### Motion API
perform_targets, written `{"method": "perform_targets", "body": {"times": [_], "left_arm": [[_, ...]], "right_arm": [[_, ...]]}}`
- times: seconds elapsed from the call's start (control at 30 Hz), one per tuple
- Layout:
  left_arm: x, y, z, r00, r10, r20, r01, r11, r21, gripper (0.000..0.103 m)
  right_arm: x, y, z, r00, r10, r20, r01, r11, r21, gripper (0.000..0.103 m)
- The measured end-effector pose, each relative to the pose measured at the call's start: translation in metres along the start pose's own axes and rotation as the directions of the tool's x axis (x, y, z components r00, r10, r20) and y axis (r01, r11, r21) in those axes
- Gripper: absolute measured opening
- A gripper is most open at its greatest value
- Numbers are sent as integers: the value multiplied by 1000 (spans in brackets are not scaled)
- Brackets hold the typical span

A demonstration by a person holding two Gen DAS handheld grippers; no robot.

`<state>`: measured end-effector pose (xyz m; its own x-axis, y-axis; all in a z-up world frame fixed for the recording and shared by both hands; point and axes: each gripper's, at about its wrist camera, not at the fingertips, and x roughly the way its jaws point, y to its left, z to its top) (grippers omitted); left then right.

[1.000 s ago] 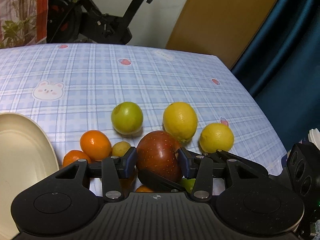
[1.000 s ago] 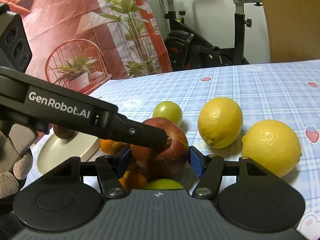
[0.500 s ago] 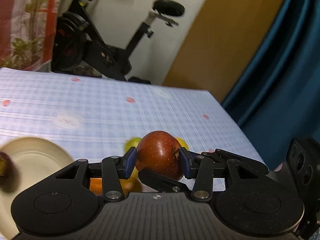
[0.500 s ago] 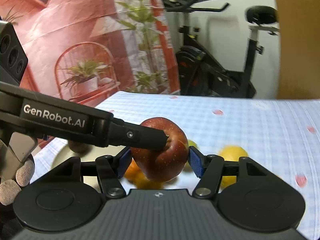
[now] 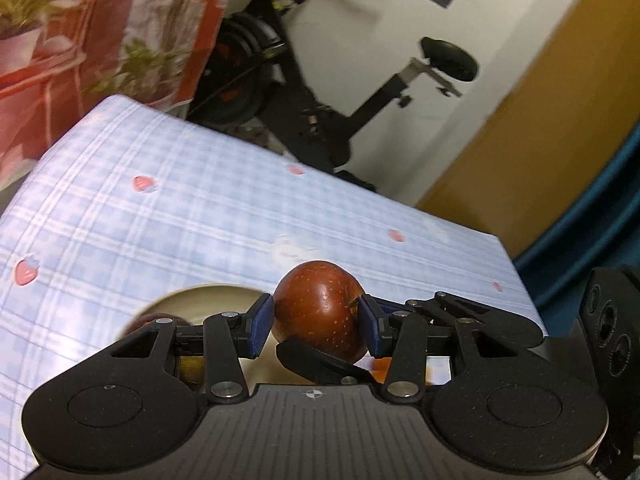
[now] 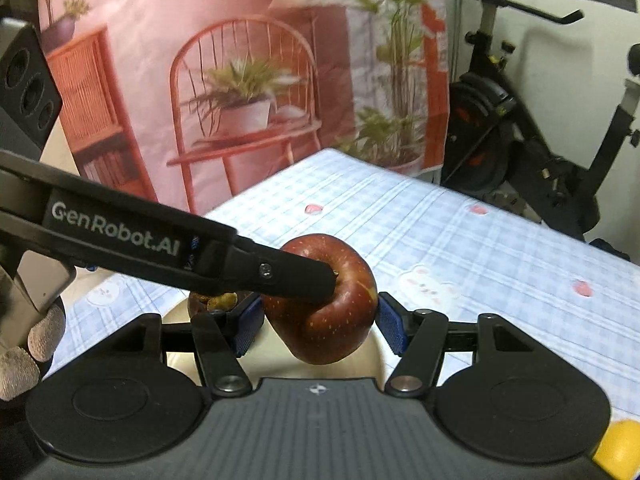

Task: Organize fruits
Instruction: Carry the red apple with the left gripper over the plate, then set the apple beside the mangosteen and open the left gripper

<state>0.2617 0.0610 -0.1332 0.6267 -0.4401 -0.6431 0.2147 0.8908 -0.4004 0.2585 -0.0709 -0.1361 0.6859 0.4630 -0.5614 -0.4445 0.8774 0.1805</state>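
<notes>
Both tongs, the left tongs point(image 5: 316, 330) and the right tongs point(image 6: 318, 322), are clamped on one red apple point(image 5: 320, 310) above the worktop point(image 5: 160, 220). Below them sits a cream plate point(image 5: 208, 296) with a dark fruit point(image 5: 144, 322).

Apple point(image 5: 320, 308) between both grippers above the plate point(image 5: 208, 294), a fruit point(image 5: 140, 322) on the plate, tablecloth point(image 5: 160, 220) beneath

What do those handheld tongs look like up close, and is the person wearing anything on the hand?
Both tongs, left and right, are matte black with a ribbed body, round side discs, silver rivets and blue ribbed pads. One finger reads GenRobot.AI in white. A light grey knit glove covers the hand.
</notes>
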Motion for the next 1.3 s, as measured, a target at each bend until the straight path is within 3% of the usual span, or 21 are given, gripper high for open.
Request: {"method": "perform_targets", "body": {"times": [0.27, 0.8, 1.07, 1.3], "left_arm": [[12, 17, 3, 999, 32, -25, -32, 999, -13, 48], [4, 24, -6, 996, 92, -14, -92, 996, 7, 48], [-14, 14, -3, 988, 144, 54, -145, 989, 18, 50], [-36, -12, 2, 977, 168, 134, -177, 983, 53, 50]], "right_arm": [[39, -1, 0, 998, 11, -64, -11, 1000, 7, 63], [54, 8, -4, 993, 10, -121, -13, 1000, -25, 63], [54, 15, -2, 991, 1, -133, -9, 998, -55, 65], [23, 8, -5, 996, 9, -86, -12, 999, -34, 67]]}}
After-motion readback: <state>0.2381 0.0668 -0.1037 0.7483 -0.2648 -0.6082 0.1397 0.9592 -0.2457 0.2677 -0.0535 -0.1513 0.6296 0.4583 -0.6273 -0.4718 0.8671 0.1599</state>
